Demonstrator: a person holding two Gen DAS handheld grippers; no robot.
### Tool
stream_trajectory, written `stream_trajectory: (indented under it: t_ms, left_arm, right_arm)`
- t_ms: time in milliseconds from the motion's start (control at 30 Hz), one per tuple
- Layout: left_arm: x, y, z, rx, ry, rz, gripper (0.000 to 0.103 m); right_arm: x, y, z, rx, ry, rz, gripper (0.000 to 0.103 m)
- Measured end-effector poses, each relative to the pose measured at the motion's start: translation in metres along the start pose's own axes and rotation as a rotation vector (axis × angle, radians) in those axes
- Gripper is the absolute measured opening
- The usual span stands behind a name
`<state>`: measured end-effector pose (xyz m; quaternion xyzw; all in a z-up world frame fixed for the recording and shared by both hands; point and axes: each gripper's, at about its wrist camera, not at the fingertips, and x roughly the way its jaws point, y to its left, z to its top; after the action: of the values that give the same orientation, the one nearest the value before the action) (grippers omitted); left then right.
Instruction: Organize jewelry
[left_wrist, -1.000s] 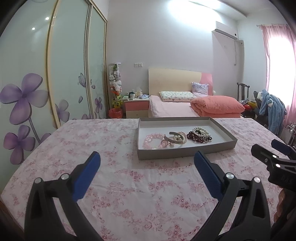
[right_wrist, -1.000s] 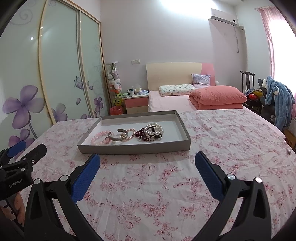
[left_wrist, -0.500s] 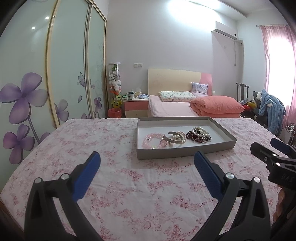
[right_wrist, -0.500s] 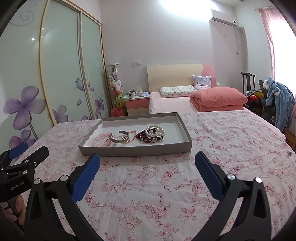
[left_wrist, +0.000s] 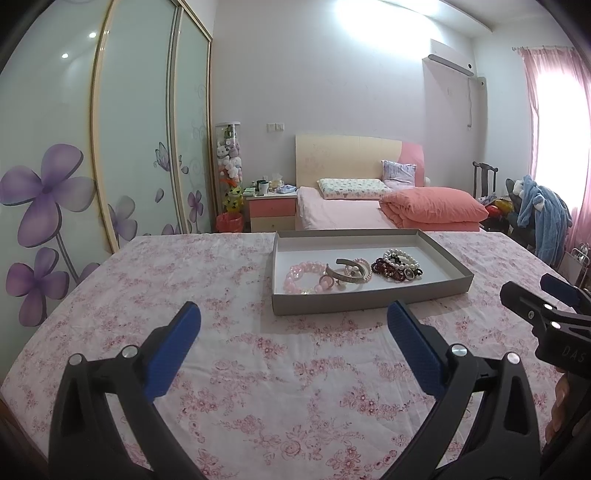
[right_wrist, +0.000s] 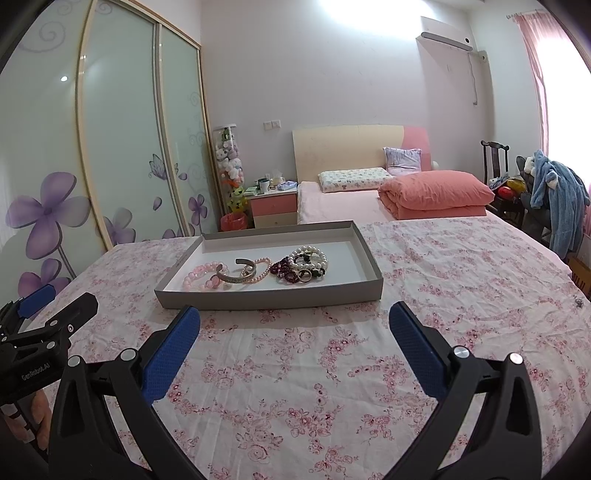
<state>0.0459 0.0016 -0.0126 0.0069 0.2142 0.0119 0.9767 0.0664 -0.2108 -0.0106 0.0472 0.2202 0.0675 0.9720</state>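
Observation:
A shallow grey tray (left_wrist: 369, 301) (right_wrist: 266, 297) lies on the pink floral cloth. In it lie a pink bead bracelet (left_wrist: 301, 278) (right_wrist: 201, 277), a silver cuff (left_wrist: 345, 275) (right_wrist: 236, 273), a dark red bead bracelet (left_wrist: 384, 267) (right_wrist: 282, 269) and a white pearl bracelet (left_wrist: 400, 256) (right_wrist: 308, 256). My left gripper (left_wrist: 293, 328) is open and empty, short of the tray. My right gripper (right_wrist: 295, 328) is open and empty, also short of the tray. Each gripper shows at the edge of the other's view, the right one (left_wrist: 539, 295) and the left one (right_wrist: 59, 301).
The floral cloth (right_wrist: 443, 280) covers a wide surface around the tray. Behind it stand a bed with a salmon quilt (left_wrist: 432, 208), a pink nightstand (left_wrist: 271, 212) and a sliding wardrobe (left_wrist: 110, 147). A chair with blue clothes (right_wrist: 557, 199) is at the right.
Both grippers have risen and drawn slightly back, so the tray sits a little farther off. Both stay open and empty. The jewelry has not moved.

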Motion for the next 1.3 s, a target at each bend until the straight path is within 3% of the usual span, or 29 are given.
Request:
stream_trajectory:
  t_ms: [1300]
  left_arm:
    - [0.0054, -0.0029, -0.0009, 0.002, 0.023, 0.003, 0.099]
  right_arm:
    - [0.0014, -0.0016, -0.0003, 0.003, 0.005, 0.001, 0.101]
